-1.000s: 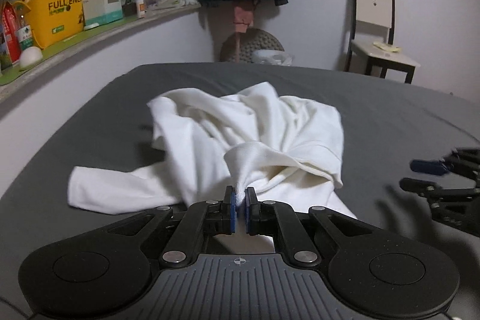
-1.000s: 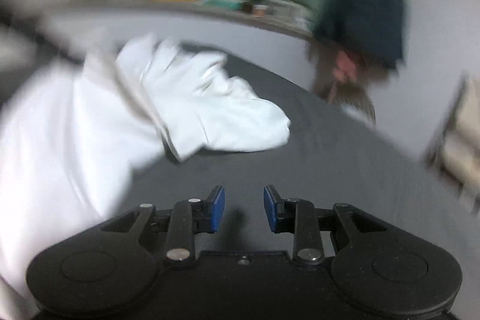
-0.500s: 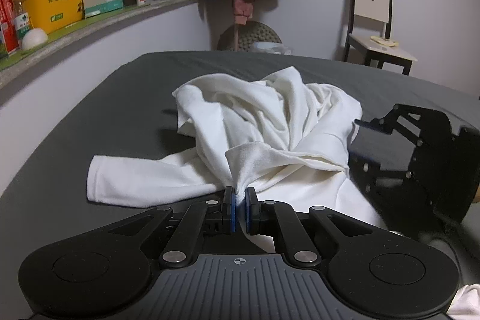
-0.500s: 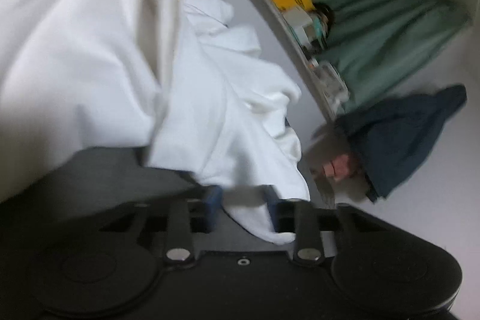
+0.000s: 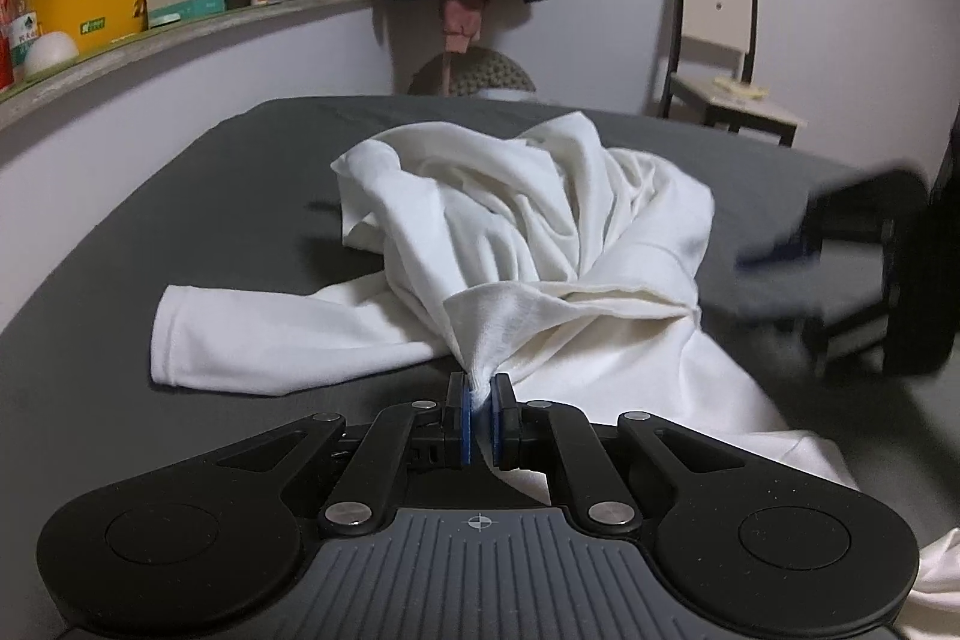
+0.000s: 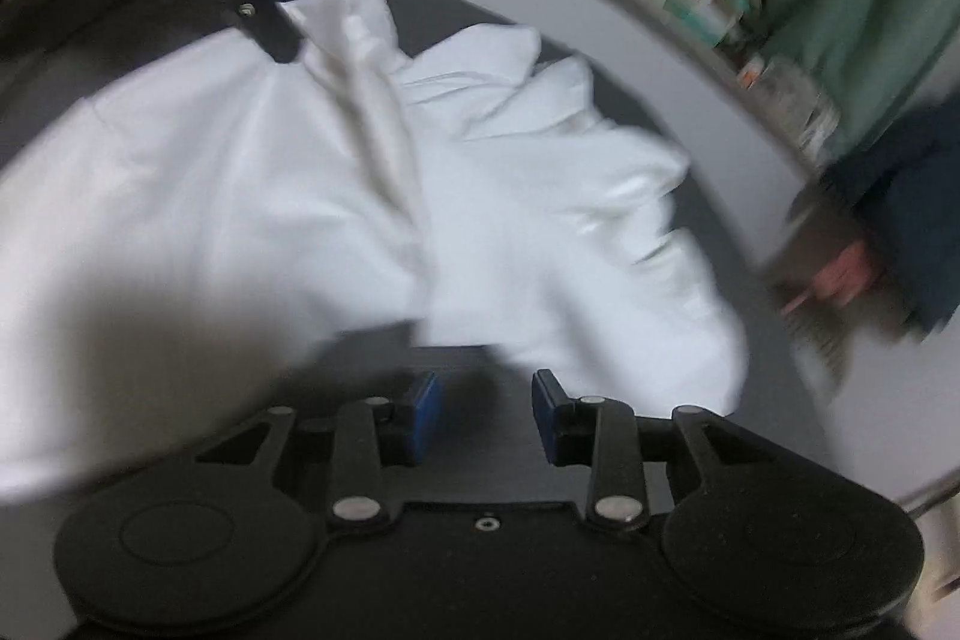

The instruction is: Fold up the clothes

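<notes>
both wrist views low, close, sharing white garment (image 5: 540,232)

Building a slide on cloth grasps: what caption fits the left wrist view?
Left gripper shut on a bunched fold of the white garment, crumpled on the dark grey bed.

Your garment (image 5: 528,244) lies heaped near the middle of the bed (image 5: 180,220), one sleeve (image 5: 270,340) stretched flat toward the bed's left edge. Your left gripper (image 5: 478,400) sits at the near side of the heap, pinching a fold. Your right gripper (image 6: 486,400) hangs beside the heap's right side. Behind the left edge runs a shelf (image 5: 180,34); a chair (image 5: 720,58) stands past the far right corner.
</notes>
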### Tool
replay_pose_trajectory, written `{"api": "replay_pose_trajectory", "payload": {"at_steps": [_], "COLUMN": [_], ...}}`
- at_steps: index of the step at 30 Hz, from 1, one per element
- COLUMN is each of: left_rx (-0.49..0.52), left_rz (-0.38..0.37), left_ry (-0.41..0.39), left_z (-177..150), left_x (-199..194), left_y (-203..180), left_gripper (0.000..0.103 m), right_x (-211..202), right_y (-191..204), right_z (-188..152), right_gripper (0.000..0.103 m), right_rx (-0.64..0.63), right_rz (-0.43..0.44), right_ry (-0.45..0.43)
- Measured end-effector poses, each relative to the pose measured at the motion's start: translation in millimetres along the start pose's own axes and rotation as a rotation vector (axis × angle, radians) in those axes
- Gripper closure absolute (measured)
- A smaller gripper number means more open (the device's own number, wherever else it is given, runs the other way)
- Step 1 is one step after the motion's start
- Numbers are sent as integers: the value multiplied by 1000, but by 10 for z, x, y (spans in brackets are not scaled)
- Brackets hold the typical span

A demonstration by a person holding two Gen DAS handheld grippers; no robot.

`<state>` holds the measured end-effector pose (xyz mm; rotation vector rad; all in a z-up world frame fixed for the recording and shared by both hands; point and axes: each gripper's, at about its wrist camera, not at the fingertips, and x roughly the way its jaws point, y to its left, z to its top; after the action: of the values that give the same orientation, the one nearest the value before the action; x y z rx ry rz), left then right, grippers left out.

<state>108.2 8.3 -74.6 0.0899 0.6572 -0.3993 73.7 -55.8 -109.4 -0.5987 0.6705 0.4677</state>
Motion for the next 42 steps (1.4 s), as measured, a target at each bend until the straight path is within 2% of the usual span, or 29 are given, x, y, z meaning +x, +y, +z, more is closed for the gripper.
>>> {"api": "replay_pose_trajectory", "payload": {"at_steps": [3, 7, 10, 17, 19, 22, 24, 27, 30, 33, 36, 39, 40, 42], "left_rx": [14, 26, 31, 38, 27, 35, 57, 101, 141, 163, 152, 137, 132, 125], "left_rz": [-10, -10, 8, 46, 56, 67, 75, 86, 95, 105, 103, 101, 98, 91], "left_ry": [-5, -14, -27, -59, -68, -71, -70, -67, -60, -48, -35, -18, -16, -12], "left_z": [-24, -30, -34, 4, 33, 63, 72, 57, 15, -47, -82, -109, -112, -118], "left_x": [-12, -19, -20, -19, -30, -50, -71, -97, -106, -80, -53, -20, -14, -3], "left_y": [4, -5, -28, -13, 21, 43, 27, -7, -43, -86, -105, -102, -93, -72], "left_gripper": [97, 97, 97, 97, 97, 97, 97, 97, 97, 97, 97, 97, 97, 97], "right_x": [-26, 51, 169, 387, 487, 594, 522, 371, 221, 200, 403, 703, 751, 745], "right_y": [-181, -549, -790, -876, -870, -843, -804, -809, -915, -1140, -1360, -1457, -1472, -1502], "right_z": [-78, -295, -627, -914, -940, -967, -990, -967, -793, -452, -91, 154, 192, 269], "right_gripper": [71, 71, 77, 80, 84, 96, 96, 98, 98, 98, 99, 97, 97, 91], "right_rx": [421, 961, 1315, 1694, 1748, 1810, 1820, 1825, 1785, 1688, 1602, 1526, 1514, 1485], "right_rz": [80, 79, 174, 280, 305, 325, 312, 328, 349, 337, 326, 278, 281, 298], "right_ry": [-32, -60, -78, -162, -169, -174, -200, -297, -403, -427, -377, -204, -173, -172]}}
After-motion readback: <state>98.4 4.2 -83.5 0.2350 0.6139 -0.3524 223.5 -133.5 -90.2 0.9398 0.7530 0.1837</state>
